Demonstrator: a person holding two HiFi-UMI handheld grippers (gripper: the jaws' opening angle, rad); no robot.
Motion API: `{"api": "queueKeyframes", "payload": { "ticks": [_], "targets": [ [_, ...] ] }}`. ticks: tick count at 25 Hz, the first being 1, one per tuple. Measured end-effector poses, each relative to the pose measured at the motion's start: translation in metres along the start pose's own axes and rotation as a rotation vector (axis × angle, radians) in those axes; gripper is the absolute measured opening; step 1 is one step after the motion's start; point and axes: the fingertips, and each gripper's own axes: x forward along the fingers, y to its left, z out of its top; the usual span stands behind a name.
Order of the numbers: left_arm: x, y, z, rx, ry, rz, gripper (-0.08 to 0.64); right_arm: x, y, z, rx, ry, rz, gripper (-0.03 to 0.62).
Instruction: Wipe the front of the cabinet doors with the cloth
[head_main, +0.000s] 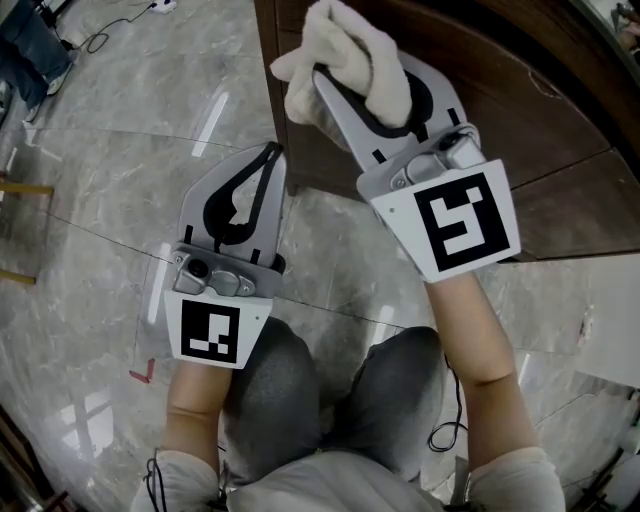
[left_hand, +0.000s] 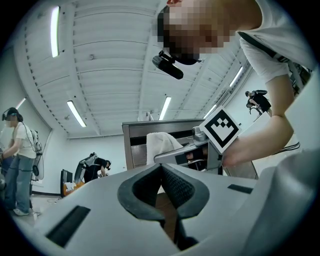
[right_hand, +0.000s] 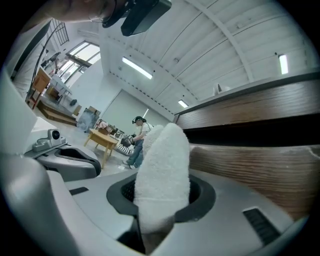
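Fingers of the right gripper (head_main: 365, 75) clamp the white terry cloth (head_main: 345, 40); the left gripper (head_main: 268, 165) is pinched closed, empty. Cloth looks soft, light, floppy, so grabbing its bunched middle seems right.

1. A grey marbled floor (head_main: 120, 150) shines with glare streaks.
2. A black cable (head_main: 100, 38) curls across it near the top left.
3. Long ceiling lights (left_hand: 54, 31) run overhead.
4. A person (left_hand: 15, 160) in headgear stands at the far left.
5. Another person (right_hand: 137, 137) bends beside a small wooden bench (right_hand: 103, 139).
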Motion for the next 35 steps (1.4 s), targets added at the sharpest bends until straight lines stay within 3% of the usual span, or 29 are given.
{"api": "queueKeyframes", "payload": {
  "ticks": [10,23,35],
  "targets": [
    [0.003,-0.004,-0.004,-0.016,-0.006,-0.045,0.018,-0.02,-0.021,-0.01,0.044,0.033,-0.074,0.135],
    [0.03,-0.082,0.011,0.026,0.01,-0.098,0.018,-0.112,-0.073,-0.027,0.127,-0.005,-0.131,0.135],
    [0.045,-0.121,0.011,0.05,0.014,-0.14,0.018,-0.179,-0.119,-0.038,0.182,-0.043,-0.204,0.135]
  ]
}}
